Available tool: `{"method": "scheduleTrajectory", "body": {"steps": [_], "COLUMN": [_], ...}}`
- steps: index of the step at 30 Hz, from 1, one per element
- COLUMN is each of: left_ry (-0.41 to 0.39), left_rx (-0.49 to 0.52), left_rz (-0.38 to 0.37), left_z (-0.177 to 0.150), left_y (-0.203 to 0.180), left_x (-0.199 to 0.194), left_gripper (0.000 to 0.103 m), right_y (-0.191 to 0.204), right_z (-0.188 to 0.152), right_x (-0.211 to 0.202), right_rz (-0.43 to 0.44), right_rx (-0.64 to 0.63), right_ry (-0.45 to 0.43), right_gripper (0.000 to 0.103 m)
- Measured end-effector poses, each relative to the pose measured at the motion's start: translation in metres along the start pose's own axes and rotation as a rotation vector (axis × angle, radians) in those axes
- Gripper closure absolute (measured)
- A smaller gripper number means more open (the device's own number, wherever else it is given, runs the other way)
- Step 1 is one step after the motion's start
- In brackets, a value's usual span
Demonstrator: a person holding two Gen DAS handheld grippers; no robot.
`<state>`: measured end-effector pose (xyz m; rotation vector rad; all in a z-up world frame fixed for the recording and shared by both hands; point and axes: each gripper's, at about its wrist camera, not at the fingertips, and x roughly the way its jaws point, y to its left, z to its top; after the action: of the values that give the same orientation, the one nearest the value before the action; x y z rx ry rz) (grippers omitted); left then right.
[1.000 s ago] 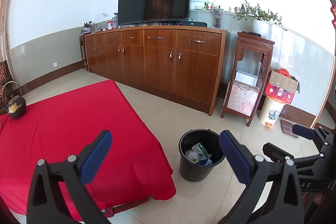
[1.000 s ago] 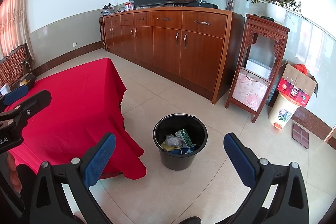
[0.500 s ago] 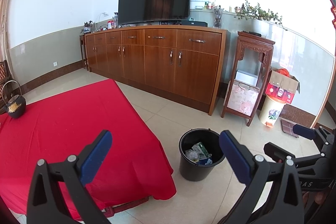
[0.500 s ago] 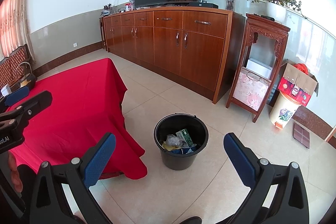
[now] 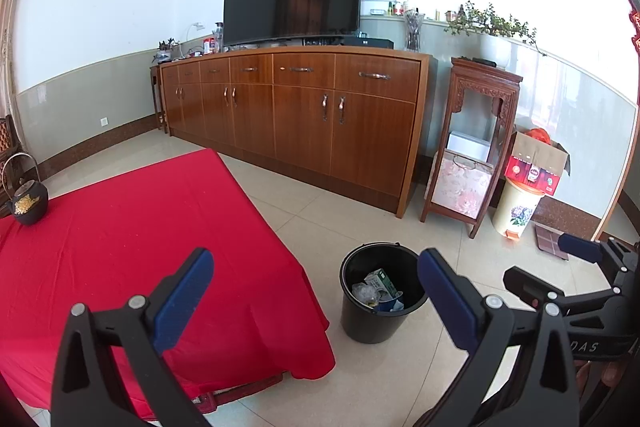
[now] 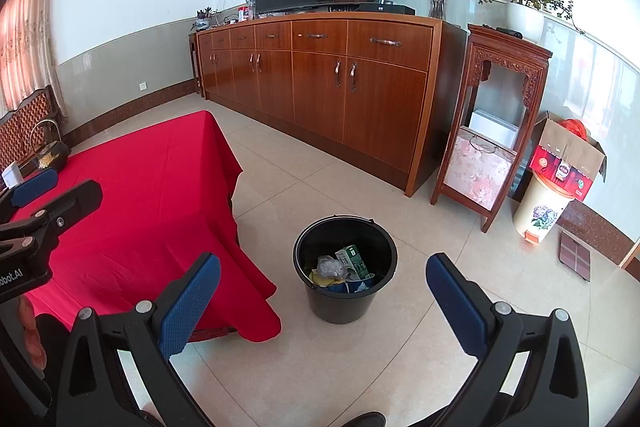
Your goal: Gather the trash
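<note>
Left wrist view: the left tool (image 5: 316, 291) hangs released, its blue-padded fingers (image 5: 184, 293) spread wide and holding nothing, above the near right corner of the surface draped in a red cloth (image 5: 140, 235). On the tiled floor just beside that corner stands the round black plastic bucket (image 5: 378, 325), with a green-and-white carton (image 5: 380, 283) and crumpled clear plastic (image 5: 362, 293) inside. A dark round teapot with a hoop handle (image 5: 26, 201) sits at the surface's far left edge. The right tool (image 5: 560, 269) shows at the right edge of the view, also spread apart.

Right wrist view: the right tool (image 6: 322, 291) is released and empty, over the floor, with the bucket (image 6: 345, 297) between its fingers. The carton (image 6: 354, 261) leans inside it beside the plastic (image 6: 331, 267).
</note>
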<state>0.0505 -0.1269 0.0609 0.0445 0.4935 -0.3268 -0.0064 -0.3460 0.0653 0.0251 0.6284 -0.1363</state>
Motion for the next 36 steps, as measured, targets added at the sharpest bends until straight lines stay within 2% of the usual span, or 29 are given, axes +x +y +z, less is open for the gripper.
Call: {"method": "scheduleTrajectory", "body": {"steps": [28,36], "left_ry": [0.025,0.007], "left_rx": [-0.002,-0.010], "left_rz": [-0.004,-0.019], "left_z": [-0.0061,-0.0084], "left_y": [-0.0033,-0.0005], "left_x": [0.0065,0.0063], "left_gripper": [0.001,0.001], "right_y": [-0.0048,-0.0065], "right_z": [-0.0028,-0.0035], "right_x": [-0.0041,-0.0049], "right_rz": [-0.005,-0.010], "right_rx": [0.009,0.014], "right_ry": [-0.007,-0.009], "right_gripper": [0.000,0.000]}}
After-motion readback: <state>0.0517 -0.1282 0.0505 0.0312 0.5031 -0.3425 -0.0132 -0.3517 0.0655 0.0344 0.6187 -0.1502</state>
